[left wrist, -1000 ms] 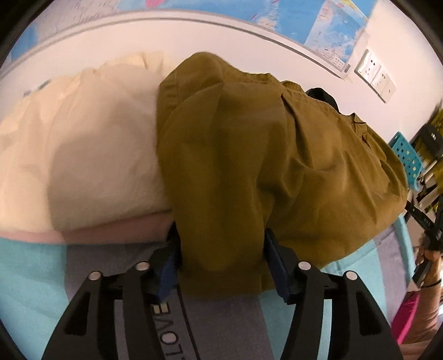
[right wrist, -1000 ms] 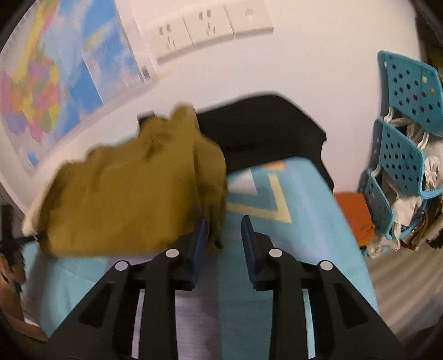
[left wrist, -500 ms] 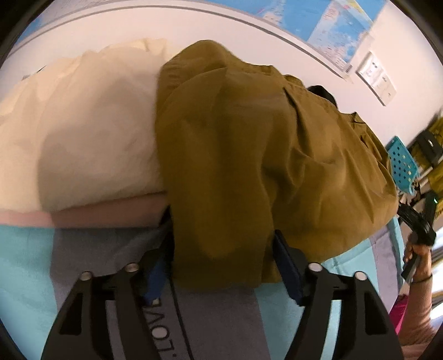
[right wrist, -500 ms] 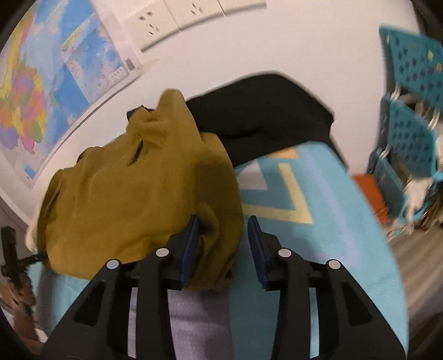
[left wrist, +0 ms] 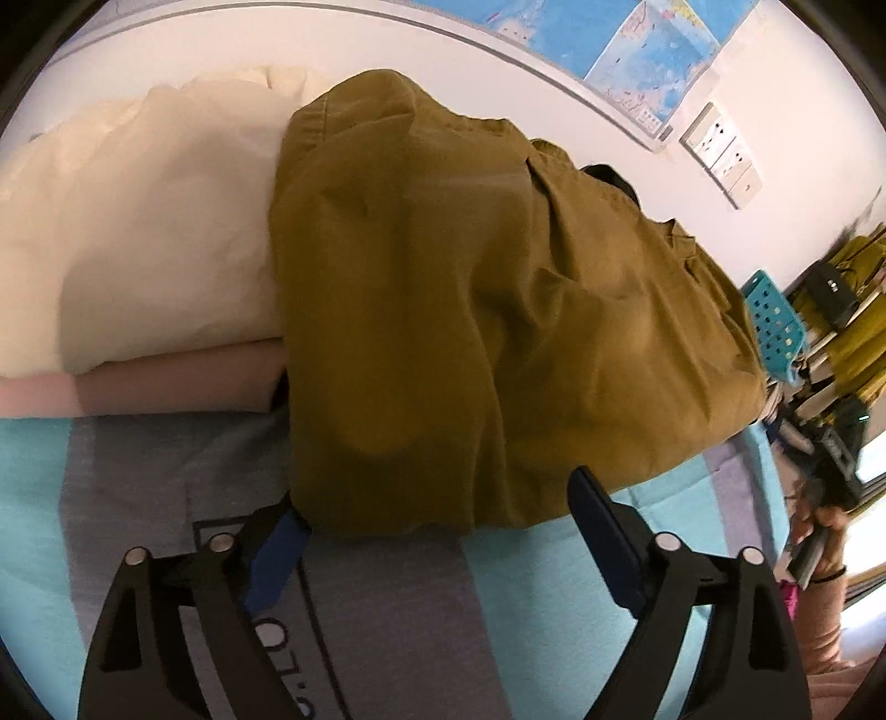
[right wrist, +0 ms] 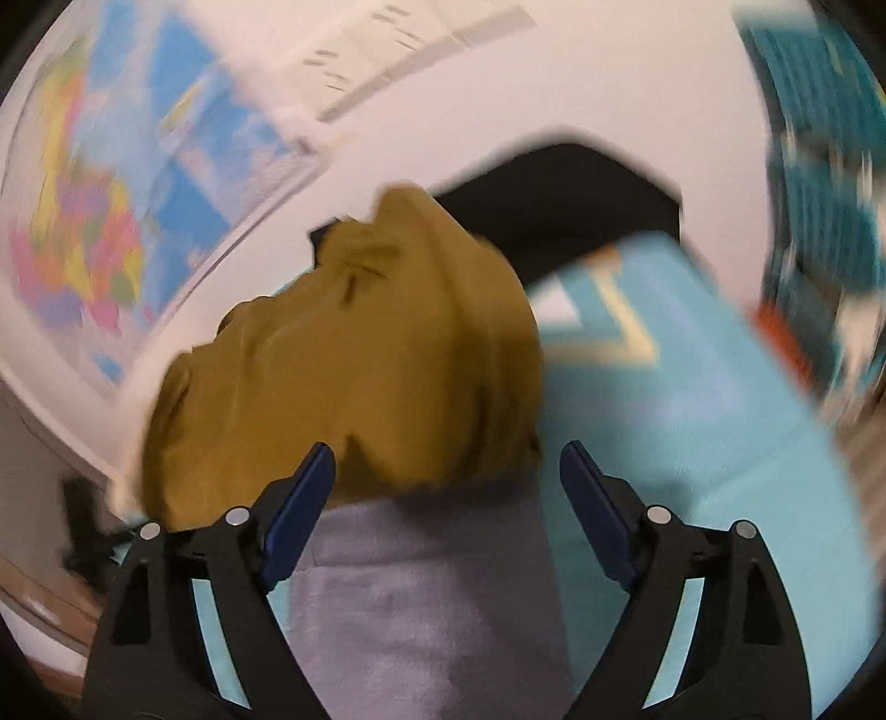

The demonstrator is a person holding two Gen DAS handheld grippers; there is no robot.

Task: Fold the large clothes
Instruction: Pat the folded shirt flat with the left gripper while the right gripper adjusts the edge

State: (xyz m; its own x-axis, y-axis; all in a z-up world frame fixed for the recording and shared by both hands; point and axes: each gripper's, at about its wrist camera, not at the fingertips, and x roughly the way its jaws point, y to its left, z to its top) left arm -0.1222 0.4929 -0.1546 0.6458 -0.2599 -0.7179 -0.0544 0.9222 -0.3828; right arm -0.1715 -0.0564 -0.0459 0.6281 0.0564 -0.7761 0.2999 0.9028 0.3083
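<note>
Now both tools, left (left wrist: 437, 526) and right (right wrist: 446, 476), freshly wide off olive garment (left wrist: 498, 310).

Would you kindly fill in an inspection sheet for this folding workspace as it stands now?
Surface: turquoise and grey patterned bedspread, partly bare.
Job's things: olive garment lying bunched on the bedspread, its near edge between both sets of jaws.
Clutter: cream bedding on a pink layer; black cloth behind the garment.
Grippers: left gripper and right gripper have both just been opening; jaws wide, pads off the cloth.
Cables: nothing seen.
Surroundings: wall map, wall sockets, turquoise perforated baskets, a person's hand at the right edge.
</note>
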